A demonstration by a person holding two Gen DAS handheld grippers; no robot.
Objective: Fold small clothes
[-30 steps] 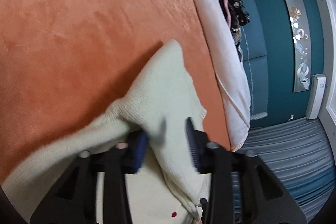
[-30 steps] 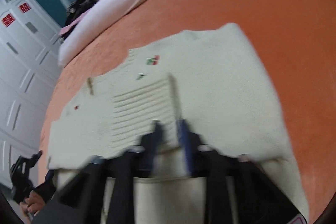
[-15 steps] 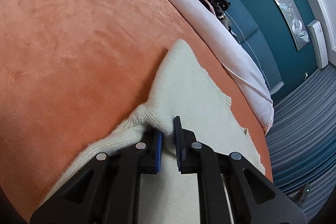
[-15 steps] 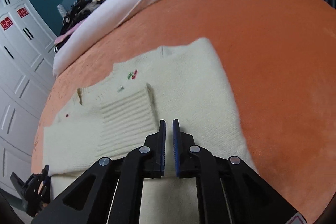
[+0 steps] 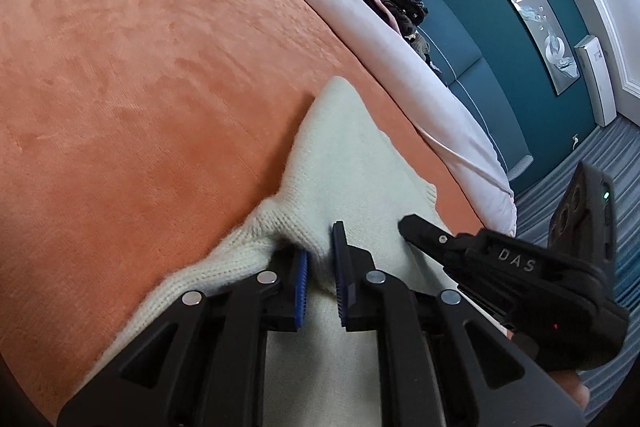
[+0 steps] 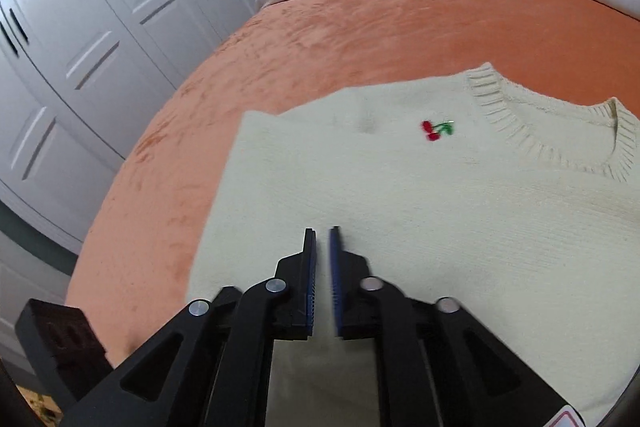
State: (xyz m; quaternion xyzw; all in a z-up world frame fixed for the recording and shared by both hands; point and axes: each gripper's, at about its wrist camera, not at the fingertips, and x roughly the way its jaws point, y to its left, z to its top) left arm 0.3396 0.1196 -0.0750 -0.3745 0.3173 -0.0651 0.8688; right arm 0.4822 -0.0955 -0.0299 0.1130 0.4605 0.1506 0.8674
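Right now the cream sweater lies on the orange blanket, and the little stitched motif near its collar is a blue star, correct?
Not quite. The cream sweater does lie on the orange blanket, but the motif near the collar is a pair of red cherries with green leaves, as the right wrist view shows.

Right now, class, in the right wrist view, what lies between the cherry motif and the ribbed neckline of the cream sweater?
Only plain cream knit of the sweater separates the cherry motif from the ribbed neckline; the right wrist view shows it.
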